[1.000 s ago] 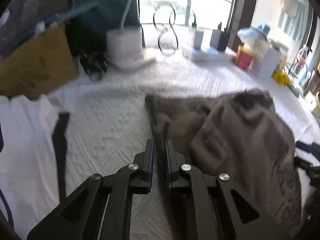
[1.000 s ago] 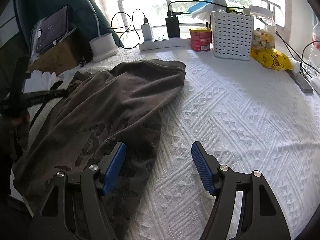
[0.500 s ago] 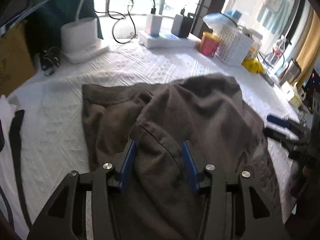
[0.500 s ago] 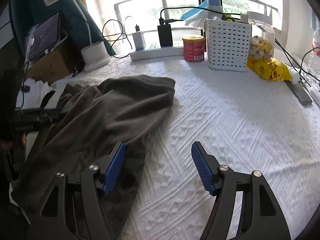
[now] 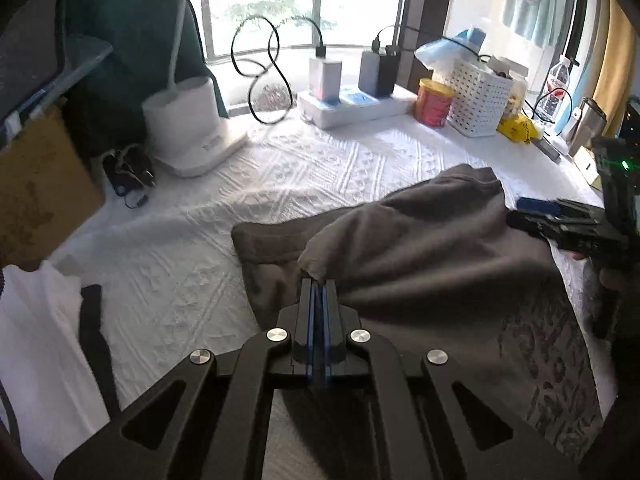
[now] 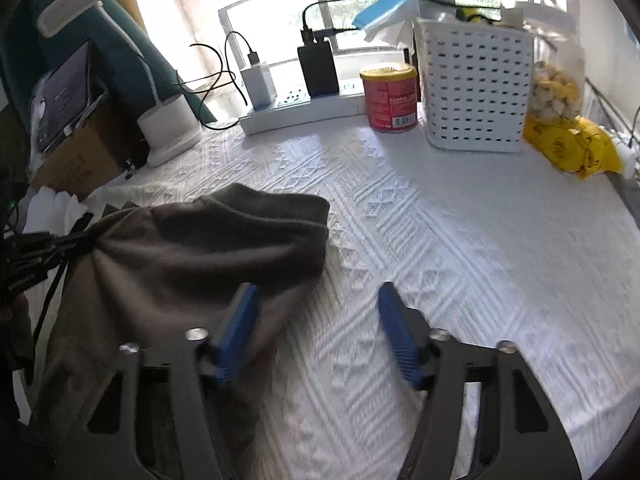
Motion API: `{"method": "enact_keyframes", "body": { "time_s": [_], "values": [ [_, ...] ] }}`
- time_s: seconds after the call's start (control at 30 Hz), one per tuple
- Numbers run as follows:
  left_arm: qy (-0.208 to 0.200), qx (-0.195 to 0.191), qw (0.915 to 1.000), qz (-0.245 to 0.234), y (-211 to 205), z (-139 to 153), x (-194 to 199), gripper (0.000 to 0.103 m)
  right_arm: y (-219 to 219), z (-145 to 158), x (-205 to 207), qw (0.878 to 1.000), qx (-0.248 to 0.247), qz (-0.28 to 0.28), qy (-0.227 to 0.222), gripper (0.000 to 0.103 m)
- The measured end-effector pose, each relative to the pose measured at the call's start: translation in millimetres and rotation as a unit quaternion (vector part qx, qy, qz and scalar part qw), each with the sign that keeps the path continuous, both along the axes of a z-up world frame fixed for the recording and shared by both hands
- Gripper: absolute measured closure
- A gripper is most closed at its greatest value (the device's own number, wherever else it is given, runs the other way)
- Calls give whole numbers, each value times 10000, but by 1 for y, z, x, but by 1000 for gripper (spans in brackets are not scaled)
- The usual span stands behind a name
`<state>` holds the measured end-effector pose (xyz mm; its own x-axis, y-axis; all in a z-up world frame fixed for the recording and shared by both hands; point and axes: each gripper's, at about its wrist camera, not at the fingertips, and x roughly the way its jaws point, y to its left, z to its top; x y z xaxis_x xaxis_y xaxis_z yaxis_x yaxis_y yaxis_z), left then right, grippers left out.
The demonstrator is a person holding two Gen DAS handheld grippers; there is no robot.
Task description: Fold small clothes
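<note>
Tongs on the left [image 5: 319, 286] are clamped on a fold of the grey shirt [image 5: 420, 252], which lies bunched on the white surface [image 6: 460, 240]. Right tongs [image 6: 316, 312] are closing over the shirt's edge, not gripping.

A grey-brown soft cotton garment [image 5: 432, 248] with a darker print is being shown beyond blue-padded jaws, on a white geometric-textured woven tablecloth [image 6: 460, 240] spreading around them.

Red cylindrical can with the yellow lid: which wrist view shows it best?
The right wrist view: the red cylindrical can is close, with label and barcode visible. The left wrist view shows it small and distant beside the white perforated basket.
</note>
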<state>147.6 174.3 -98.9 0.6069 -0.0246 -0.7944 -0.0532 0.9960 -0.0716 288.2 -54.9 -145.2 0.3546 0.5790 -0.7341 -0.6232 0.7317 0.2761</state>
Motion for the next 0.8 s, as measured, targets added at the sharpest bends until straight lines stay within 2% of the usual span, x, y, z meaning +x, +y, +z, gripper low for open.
{"method": "enact_keyframes", "body": {
  "time_s": [0.03, 0.07, 0.13, 0.17, 0.2, 0.27, 0.43, 0.57, 0.63, 0.8],
  "values": [
    [29, -12, 10000, -24, -1, -2, 1, 101, 3, 0, 2, 10000, 20, 51, 12, 45],
    [50, -51, 10000, -50, -1, -3, 1, 101, 7, -1, 5, 9999, 54, 146, 60, 53],
    [77, -107, 9999, -71, -2, -7, 2, 101, 14, -1, 12, 9996, 108, 245, 114, 60],
    [81, -134, 9999, -72, -2, -9, 2, 101, 19, -2, 17, 9992, 161, 318, 206, 76],
    [80, -145, 9998, -70, -2, -10, 2, 101, 23, -3, 21, 9988, 214, 365, 240, 85],
    [49, -158, 9999, -46, 0, -9, 0, 101, 27, 0, 25, 9985, 261, 437, 209, 93],
    [-118, -83, 9999, 9, 3, 1, -4, 101, 36, 12, 30, 9984, 262, 497, -88, 95],
    [148, -105, 9998, 36, 6, -20, 4, 101, 41, -1, 34, 9988, 30, 479, -62, 96],
    [153, -66, 9998, 63, 4, -18, 5, 101, 41, 1, 33, 9988, -37, 482, -126, 95],
    [139, -290, 9992, 224, 9, -11, 1, 98, 40, 2, 28, 9990, -116, 377, -195, 95]
  ]
}}
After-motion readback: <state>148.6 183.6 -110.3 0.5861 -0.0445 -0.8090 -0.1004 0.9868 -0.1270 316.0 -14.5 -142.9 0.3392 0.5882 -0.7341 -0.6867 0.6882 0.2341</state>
